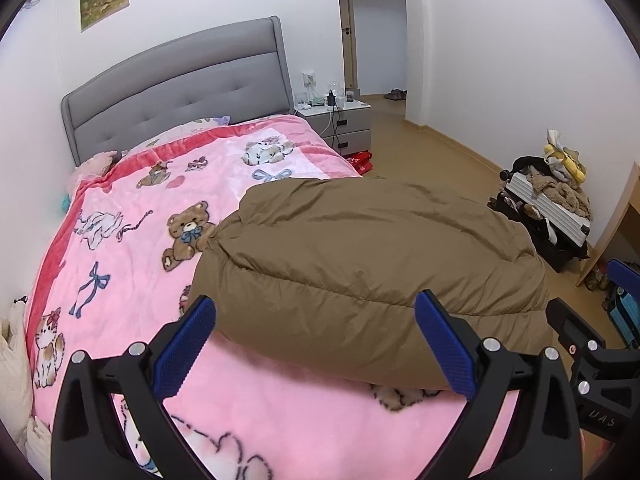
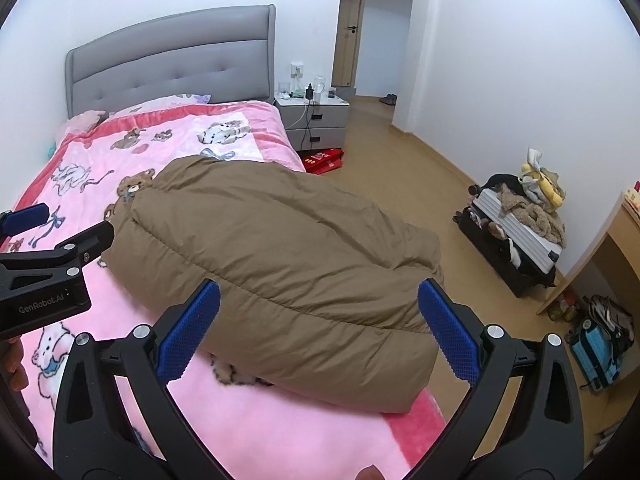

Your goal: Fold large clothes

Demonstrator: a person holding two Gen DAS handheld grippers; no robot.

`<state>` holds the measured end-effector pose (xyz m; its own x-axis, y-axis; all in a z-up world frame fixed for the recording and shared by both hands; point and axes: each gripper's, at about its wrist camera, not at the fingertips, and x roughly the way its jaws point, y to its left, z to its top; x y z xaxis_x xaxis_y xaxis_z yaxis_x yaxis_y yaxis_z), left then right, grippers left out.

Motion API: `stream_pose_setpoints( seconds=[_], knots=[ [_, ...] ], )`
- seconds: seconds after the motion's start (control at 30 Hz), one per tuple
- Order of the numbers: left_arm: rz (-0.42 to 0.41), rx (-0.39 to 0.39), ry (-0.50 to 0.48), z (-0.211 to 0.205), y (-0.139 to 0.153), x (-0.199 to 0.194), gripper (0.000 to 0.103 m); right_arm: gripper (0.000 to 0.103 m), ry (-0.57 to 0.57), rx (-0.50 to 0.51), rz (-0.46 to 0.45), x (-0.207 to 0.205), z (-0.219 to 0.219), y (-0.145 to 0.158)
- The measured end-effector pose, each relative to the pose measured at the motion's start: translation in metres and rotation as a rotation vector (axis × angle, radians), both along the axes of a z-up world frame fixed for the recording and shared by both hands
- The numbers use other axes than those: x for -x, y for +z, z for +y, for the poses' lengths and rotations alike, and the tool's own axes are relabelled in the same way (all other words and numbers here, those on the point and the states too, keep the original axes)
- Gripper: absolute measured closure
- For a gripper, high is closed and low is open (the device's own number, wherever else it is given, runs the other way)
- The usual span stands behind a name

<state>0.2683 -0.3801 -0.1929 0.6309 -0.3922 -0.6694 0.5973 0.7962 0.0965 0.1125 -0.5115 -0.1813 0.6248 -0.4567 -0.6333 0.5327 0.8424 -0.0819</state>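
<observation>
A large brown puffer coat (image 1: pixel 372 264) lies bunched and folded over on the pink cartoon blanket (image 1: pixel 132 248) near the bed's right edge; it also shows in the right wrist view (image 2: pixel 288 264). My left gripper (image 1: pixel 316 344) is open and empty, held just short of the coat's near edge. My right gripper (image 2: pixel 320 328) is open and empty, also just before the near edge. The left gripper also shows at the left of the right wrist view (image 2: pixel 60 232), and the right gripper at the right edge of the left wrist view (image 1: pixel 592 312).
A grey padded headboard (image 1: pixel 180 92) stands at the far end. A grey nightstand (image 1: pixel 340 124) with small items stands right of the bed, with a red box (image 2: pixel 324 158) on the floor. Suitcases piled with clothes (image 2: pixel 516 224) and a blue case (image 2: pixel 600 352) stand by the right wall.
</observation>
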Motion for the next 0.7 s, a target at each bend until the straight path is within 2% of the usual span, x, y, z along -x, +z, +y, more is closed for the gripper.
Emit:
stream_pose_setpoints(
  seconds=[0.7],
  knots=[
    [0.012, 0.003, 0.017, 0.0071, 0.0024, -0.0064, 0.005, 0.008, 0.015, 0.000, -0.011, -0.0041, 0.0070, 0.0059]
  ],
)
